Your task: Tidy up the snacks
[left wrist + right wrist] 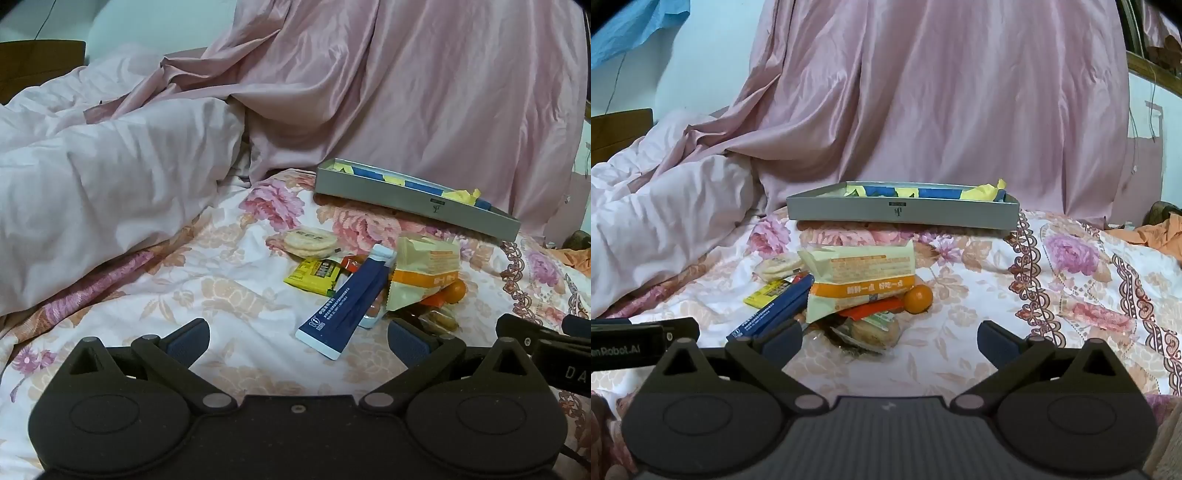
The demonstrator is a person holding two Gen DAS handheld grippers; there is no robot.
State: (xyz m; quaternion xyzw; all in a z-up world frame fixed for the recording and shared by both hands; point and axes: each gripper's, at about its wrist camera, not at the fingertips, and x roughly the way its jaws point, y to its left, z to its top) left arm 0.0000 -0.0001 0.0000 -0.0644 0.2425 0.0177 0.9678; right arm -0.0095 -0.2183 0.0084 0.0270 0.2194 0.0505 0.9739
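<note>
Both grippers spread wide, nothing pinched: left gripper [297,338] low centre of its view, right gripper [889,338] likewise, hovering short of the pile.

Snack pile sits mid-frame on the floral sheet [997,314]. Blue sachet [345,308] lies diagonally, nearest the left gripper, resting partly on the yellow packet [314,275]. Rice crackers [309,242] at the pile's far-left edge. Cream-and-orange bag [858,278] tops the heap, propped on a red wrapper [871,308] and a clear-wrapped pastry [875,330]. Orange [919,298] touches the bag's right end.

Grey tray [905,216] beyond the pile, upper centre, already holds blue and yellow items (likely the drop target, so snacks go front to back).

Judgement: the loose sachet is the easy first pick for the left; the bag should come off before anything under it, or the heap shifts and the orange rolls.

Pink curtain [942,92] behind; duvet [92,192] left of frame.
</note>
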